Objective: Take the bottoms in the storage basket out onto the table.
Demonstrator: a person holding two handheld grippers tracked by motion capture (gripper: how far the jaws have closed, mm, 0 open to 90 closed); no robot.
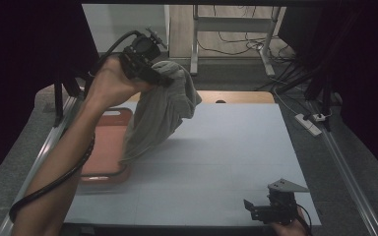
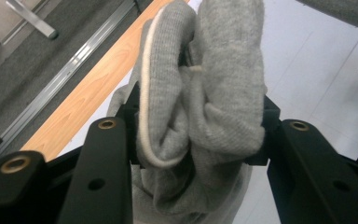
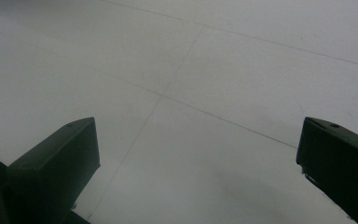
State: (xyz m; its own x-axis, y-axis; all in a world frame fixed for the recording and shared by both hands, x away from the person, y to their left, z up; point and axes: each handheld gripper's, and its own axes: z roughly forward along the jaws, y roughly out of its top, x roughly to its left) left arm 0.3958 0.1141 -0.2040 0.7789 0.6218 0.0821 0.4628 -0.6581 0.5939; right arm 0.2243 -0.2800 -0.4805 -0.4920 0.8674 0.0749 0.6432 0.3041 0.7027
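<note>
**Grey garment lifted above the bench**

A bunched grey garment is clamped in the left hand-held gripper and held over a red tray. The right hand-held gripper is seen released, jaws spread, low over the white bench.

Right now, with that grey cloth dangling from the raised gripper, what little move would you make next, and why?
Probably carry the grey cloth rightwards over the bare white mat and lower it. The left gripper is shut on a bunched fold, the cloth's lower end trails by the red tray, and the right gripper waits open near the mat's front edge.
</note>
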